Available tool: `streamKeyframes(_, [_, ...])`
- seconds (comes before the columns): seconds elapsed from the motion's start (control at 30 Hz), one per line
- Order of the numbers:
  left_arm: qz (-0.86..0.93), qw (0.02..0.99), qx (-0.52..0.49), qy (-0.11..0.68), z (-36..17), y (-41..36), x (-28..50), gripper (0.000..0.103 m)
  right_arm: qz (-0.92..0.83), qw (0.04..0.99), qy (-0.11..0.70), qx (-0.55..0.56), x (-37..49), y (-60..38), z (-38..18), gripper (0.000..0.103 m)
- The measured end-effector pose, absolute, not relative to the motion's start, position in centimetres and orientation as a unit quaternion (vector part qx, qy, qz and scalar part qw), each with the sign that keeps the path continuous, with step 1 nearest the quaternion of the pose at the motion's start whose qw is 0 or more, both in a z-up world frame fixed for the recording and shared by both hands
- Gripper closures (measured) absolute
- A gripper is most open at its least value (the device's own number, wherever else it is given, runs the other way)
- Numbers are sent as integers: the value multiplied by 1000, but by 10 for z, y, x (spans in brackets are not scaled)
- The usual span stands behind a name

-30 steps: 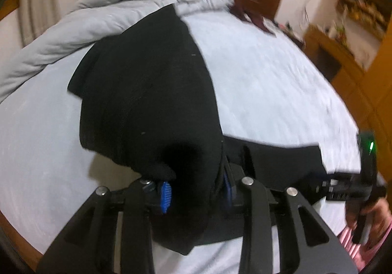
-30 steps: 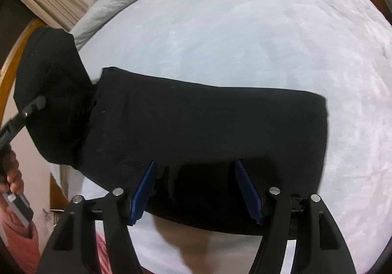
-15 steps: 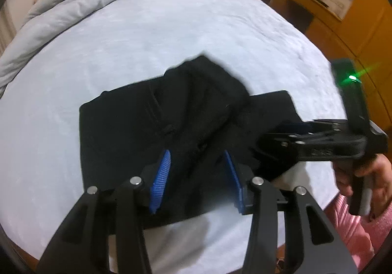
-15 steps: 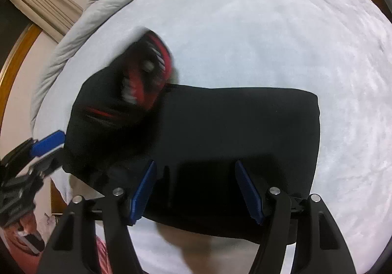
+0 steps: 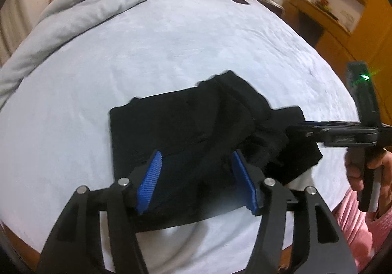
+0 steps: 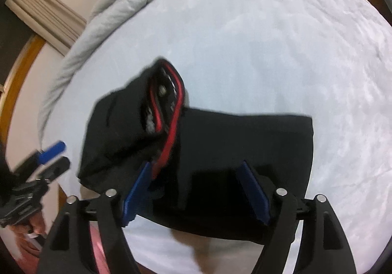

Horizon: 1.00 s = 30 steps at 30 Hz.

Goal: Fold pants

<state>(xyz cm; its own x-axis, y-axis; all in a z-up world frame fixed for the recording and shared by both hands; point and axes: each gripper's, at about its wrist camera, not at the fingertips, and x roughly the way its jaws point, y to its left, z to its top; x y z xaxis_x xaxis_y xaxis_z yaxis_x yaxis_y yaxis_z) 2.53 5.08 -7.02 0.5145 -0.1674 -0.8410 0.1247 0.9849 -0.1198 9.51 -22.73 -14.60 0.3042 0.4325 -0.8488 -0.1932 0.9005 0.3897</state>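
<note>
Pants are lying folded on the bed, near its front edge, long axis running left-right across both views.

Left gripper is hovering over the left part of the bundle. Its jaws have just been opening and are spread; black cloth is showing between the blue pads, but they aren't pressing on it.

Right gripper is sitting over the near edge of the flat right section. Its jaws have just been opening too and are standing wide, cloth under them, nothing pinched.

Key relation: the folded-over flap with the red-trimmed waistband is lying loose and lumpy at the left end in the right wrist view, just beyond the right gripper's left pad. In the left wrist view that same hump is sitting ahead and right of the left jaws, so the left hand looks nearer for flattening it.

Hard to make out: black on black is hiding the fold lines, both frames are blurring, and the near hem is cut off behind the gripper frames. Grey duvet is bunched at the far side, well apart.
</note>
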Motion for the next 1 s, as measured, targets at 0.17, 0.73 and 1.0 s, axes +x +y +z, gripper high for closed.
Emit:
streamKeyframes(0.17, [-35, 868, -46, 494, -76, 84, 30, 42, 252, 794, 539, 126, 104, -211, -122, 26])
streamKeyframes(0.73, [14, 849, -61, 525, -108, 110, 33, 37, 356, 754, 540, 116, 118, -159, -130, 98])
streamKeyframes(1.0, [23, 853, -75, 516, -105, 115, 33, 33, 412, 731, 530, 126, 89, -178, -104, 99])
